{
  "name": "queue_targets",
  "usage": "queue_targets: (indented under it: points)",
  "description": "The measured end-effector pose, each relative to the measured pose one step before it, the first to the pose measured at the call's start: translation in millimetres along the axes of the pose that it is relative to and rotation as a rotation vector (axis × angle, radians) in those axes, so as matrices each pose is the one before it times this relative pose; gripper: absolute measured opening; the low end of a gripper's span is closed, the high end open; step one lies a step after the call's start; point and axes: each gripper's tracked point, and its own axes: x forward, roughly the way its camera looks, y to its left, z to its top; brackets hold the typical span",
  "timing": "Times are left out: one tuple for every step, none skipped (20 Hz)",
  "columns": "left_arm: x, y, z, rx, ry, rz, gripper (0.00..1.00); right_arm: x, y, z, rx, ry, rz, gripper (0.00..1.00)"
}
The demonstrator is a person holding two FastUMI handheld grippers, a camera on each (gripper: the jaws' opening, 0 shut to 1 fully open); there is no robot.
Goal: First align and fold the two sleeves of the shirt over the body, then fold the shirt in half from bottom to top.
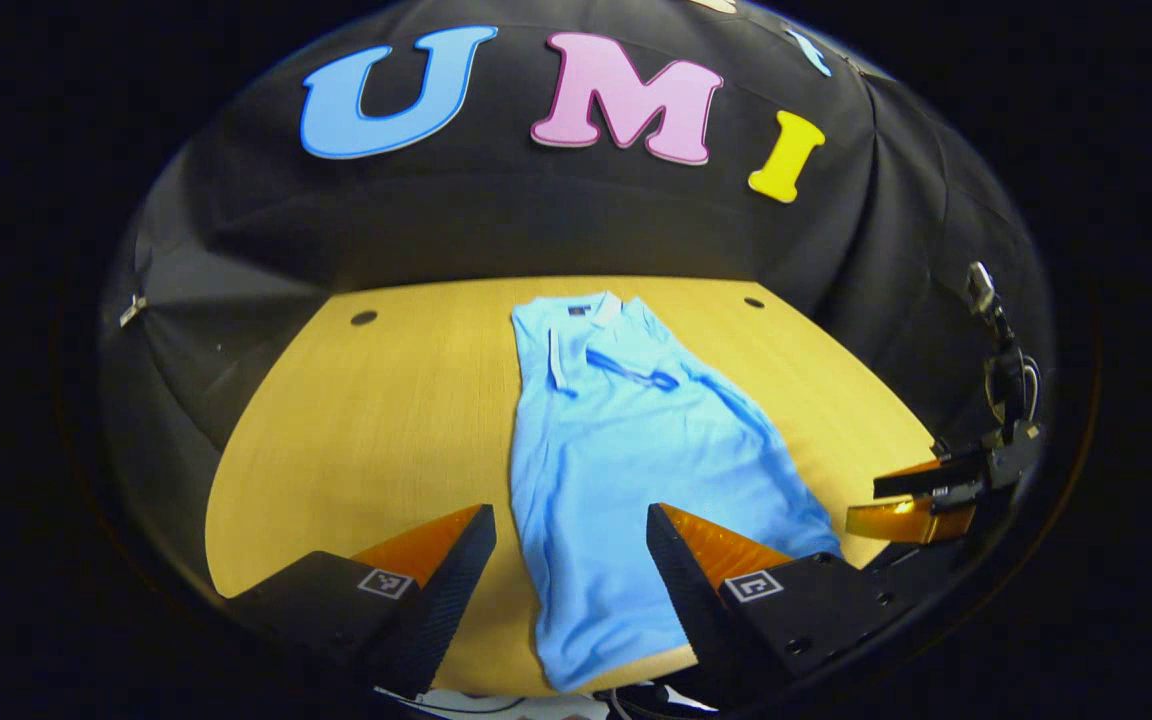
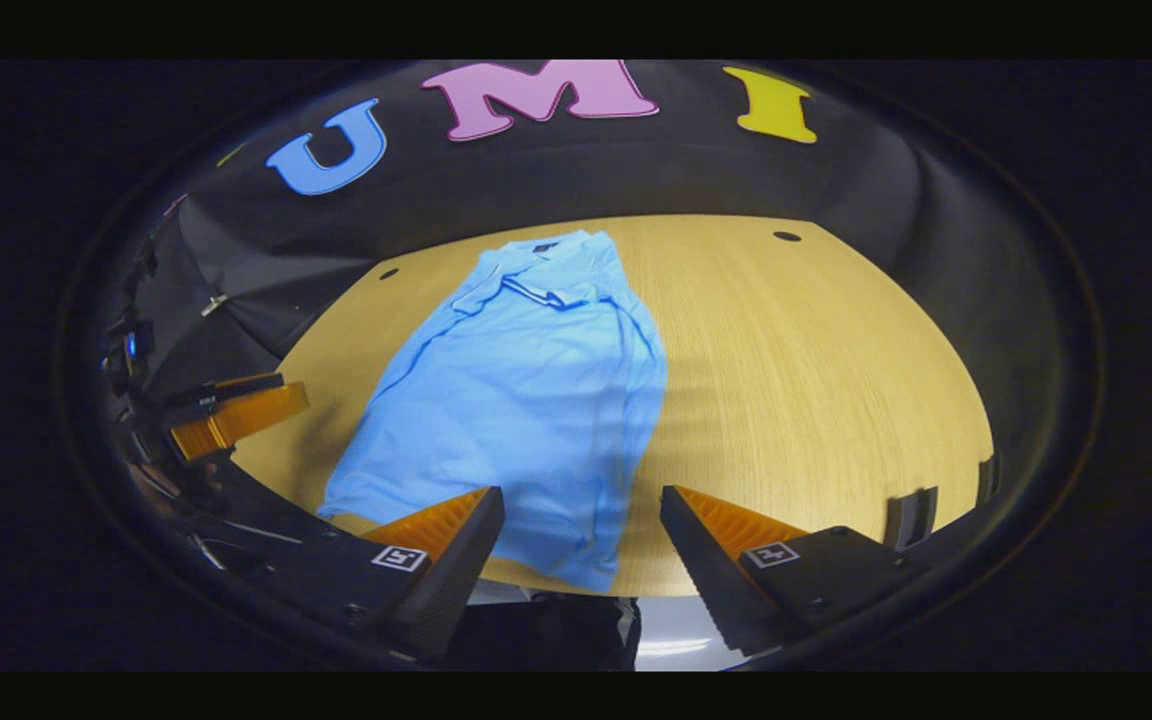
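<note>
**Sleeves look folded in; the bottom-to-top fold is yours to set up**

Your shirt (image 1: 626, 450) lies flat on the wooden table (image 1: 376, 420), collar toward the far edge by the booth wall and hem at the near edge, where the cloth appears to run right up to the table's lip. In both views it reads as a narrow strip with long straight sides and a trimmed sleeve cuff lying across the chest below the collar, so the sleeve step looks done, though you should judge that for yourself.

Your left gripper (image 1: 571, 570) hangs above the hem end with its fingers spread wide and nothing between them. Your right gripper (image 2: 581, 555) hangs likewise above the near edge, fingers apart and empty, over the hem corner on its own side; in the left gripper view you can see it off by the table's right edge.

Expect the shirt to handle as light, soft knit: it will sag, drape and slide on the smooth wood, and a one-sided pull would likely skew it. Take hold at the two hem corners, pinching all the layers there, one gripper to each corner. Lift evenly and carry the hem toward the collar so the side edges stay lined up.
</note>
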Motion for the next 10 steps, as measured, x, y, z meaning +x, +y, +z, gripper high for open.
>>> queue_targets:
  points:
    - [0.89,-1.96,-15.27,-0.00691,0.02708,0.00397,0.97,3.78,-0.81,-6.91,-0.01511,0.01687,-0.00612,0.98]
    - [-0.56,-0.41,-11.62,-0.01551,0.02116,0.01095,0.97,4.51,0.03,-6.54,-0.01233,0.01300,-0.00539,0.98]
    - [0.24,-1.70,-8.92,-0.02034,0.00804,0.00453,0.97,4.18,0.39,-5.34,-0.00390,0.01092,-0.00220,0.98]
    - [0.76,-1.43,-6.31,-0.01174,0.00627,0.00351,0.98,3.94,2.09,-6.32,0.00464,0.01303,0.00104,0.98]
    - [2.03,1.72,-8.43,-0.00396,0.01105,0.01279,0.97,3.45,1.55,-5.29,0.00932,0.01222,0.00080,0.98]
    - [3.57,2.23,-8.85,-0.00054,0.01690,0.01343,0.97,4.56,1.55,-4.93,0.00090,0.01193,-0.00037,0.98]
    - [4.31,0.11,-7.15,0.00041,0.01535,0.00812,0.97,3.02,-0.24,-4.17,-0.01492,0.00396,-0.00567,0.98]
    - [3.10,-1.15,-4.92,0.00142,0.01086,0.00122,0.98,3.13,-0.70,-4.60,-0.02127,0.00621,-0.00748,0.98]
    - [1.36,-1.32,-5.94,0.00484,0.01322,0.00002,0.98,3.04,0.02,-4.96,-0.01897,0.00813,-0.00493,0.98]
    - [2.11,0.28,-5.64,0.00904,0.01401,0.00440,0.97,1.77,0.78,-5.92,-0.00933,0.01469,-0.00162,0.98]
